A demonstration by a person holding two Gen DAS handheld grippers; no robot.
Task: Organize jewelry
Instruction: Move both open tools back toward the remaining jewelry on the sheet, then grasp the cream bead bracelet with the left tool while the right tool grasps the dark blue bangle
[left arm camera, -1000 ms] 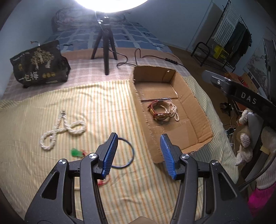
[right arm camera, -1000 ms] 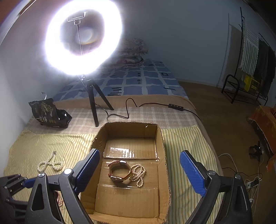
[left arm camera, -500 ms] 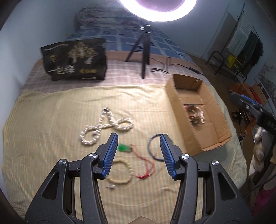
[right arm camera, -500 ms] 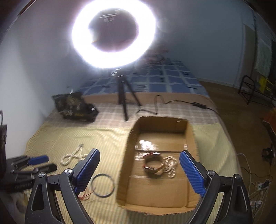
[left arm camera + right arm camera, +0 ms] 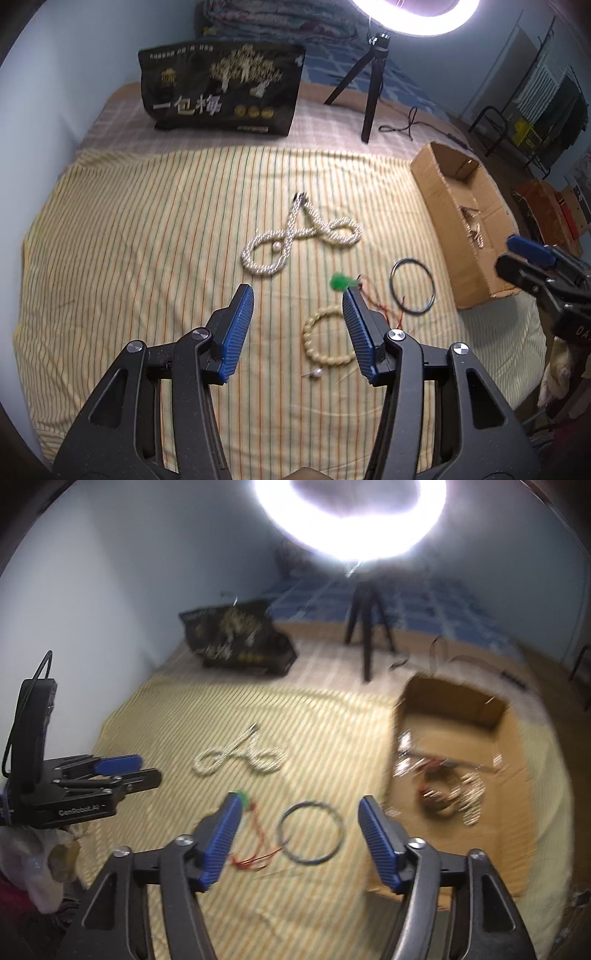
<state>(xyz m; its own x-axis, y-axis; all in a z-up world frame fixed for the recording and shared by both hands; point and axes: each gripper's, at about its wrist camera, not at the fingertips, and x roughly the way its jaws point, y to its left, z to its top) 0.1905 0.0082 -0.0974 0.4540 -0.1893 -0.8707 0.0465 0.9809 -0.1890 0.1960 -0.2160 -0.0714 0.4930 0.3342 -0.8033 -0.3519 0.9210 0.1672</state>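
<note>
Your left gripper (image 5: 297,325) hangs over the yellow striped bedsheet (image 5: 147,240) with its blue ribbed fingers (image 5: 238,332) apart and nothing between the pads; the cream beaded bracelet (image 5: 327,341) lies on the sheet just inside the right-hand finger, partly hidden by it. A small loose pearl bead (image 5: 316,374) sits just below that bracelet. Ahead of the fingers lies the twisted white pearl rope necklace (image 5: 299,236), looped into a figure eight with a single pearl inside one loop.

Your right gripper (image 5: 299,834) has just been closing its jaws, yet its blue fingers (image 5: 380,845) stand apart and clamp nothing; the thin dark blue bangle (image 5: 310,832) lies flat on the sheet in the gap between them, not touched by either pad as far as the blur lets you see. The green pendant on a red cord (image 5: 341,281) rests beside the bangle, its cord trailing toward the left-hand finger of the right gripper.

Further right stands the open brown cardboard box (image 5: 509,775), with a blurred heap of bracelets and beads (image 5: 447,794) on its floor. Behind everything, a black snack bag with gold tree print (image 5: 221,88) leans on the bed, and a ring light on a black tripod (image 5: 371,77) glares at the top
</note>
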